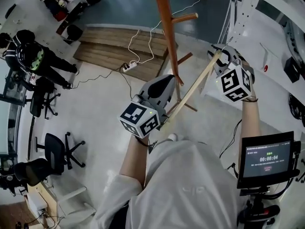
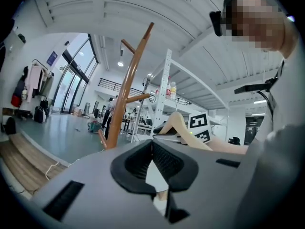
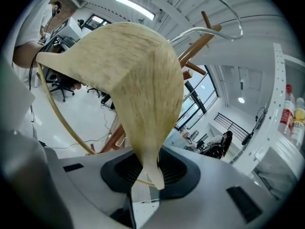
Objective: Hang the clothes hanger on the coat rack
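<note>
The wooden coat rack [image 1: 166, 27] rises in front of me, with short pegs off its pole; it also shows as a brown pole [image 2: 125, 94] in the left gripper view and behind the hanger as brown pegs [image 3: 198, 44]. The pale wooden clothes hanger [image 1: 193, 89] slants from my right gripper [image 1: 217, 56] down past my left gripper [image 1: 169, 80]. The right gripper [image 3: 151, 168] is shut on one end of the hanger [image 3: 128, 75], with the metal hook [image 3: 224, 13] above. The left gripper [image 2: 152, 149] has its jaws together at the tips; the hanger [image 2: 183, 128] runs beside it, apart from the tips.
A screen on a stand [image 1: 268, 157] is at my lower right. White shelving [image 1: 248, 13] stands to the right of the rack. A power strip with cables [image 1: 128, 67] lies on the floor by a wooden platform [image 1: 109, 46]. Office chairs [image 1: 55, 149] stand at the left.
</note>
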A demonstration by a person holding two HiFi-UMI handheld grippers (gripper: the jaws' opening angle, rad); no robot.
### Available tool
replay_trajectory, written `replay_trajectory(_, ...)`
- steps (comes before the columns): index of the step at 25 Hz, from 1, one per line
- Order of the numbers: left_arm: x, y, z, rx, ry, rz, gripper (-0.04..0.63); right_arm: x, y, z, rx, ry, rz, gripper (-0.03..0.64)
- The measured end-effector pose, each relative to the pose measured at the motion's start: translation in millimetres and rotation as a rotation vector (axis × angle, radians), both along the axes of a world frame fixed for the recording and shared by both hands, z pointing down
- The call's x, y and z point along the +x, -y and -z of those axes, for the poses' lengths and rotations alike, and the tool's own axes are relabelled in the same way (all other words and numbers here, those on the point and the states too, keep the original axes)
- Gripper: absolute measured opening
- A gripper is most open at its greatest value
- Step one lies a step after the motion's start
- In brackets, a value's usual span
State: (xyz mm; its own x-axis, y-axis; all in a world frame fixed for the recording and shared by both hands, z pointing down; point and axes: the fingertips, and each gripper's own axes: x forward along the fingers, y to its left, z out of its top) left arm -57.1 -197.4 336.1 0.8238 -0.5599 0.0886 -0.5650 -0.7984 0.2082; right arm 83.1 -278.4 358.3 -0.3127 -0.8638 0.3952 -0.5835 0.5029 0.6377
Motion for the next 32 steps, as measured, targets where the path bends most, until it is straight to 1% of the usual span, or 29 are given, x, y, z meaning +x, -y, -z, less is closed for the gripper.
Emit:
replay_trajectory(6, -25, 13, 21, 0.003, -0.009, 0.054, 0.002, -30, 37, 18, -0.030, -0.009, 0.066, 0.101)
replay_trajectory(12, -47, 22, 26, 0.005, 0.012, 0.078, 0.002, -47, 60, 13, -0.077, -0.020, 0.086, 0.101)
replay_trajectory(18, -62, 24, 21, -0.024, 0.015, 0.085, 0.002, -58, 70, 1, -0.113, -0.033, 0.073, 0.101)
replay_trajectory(27, -62, 35, 2, -0.060, 0.025, 0.083, 0.002, -64, 79, -20, -0.142, -0.038, 0.083, 0.101)
replay_trajectory(32, -70, 32, -8, -0.084, 0.036, 0.092, 0.002, -78, 75, -29, -0.155, -0.056, 0.100, 0.101)
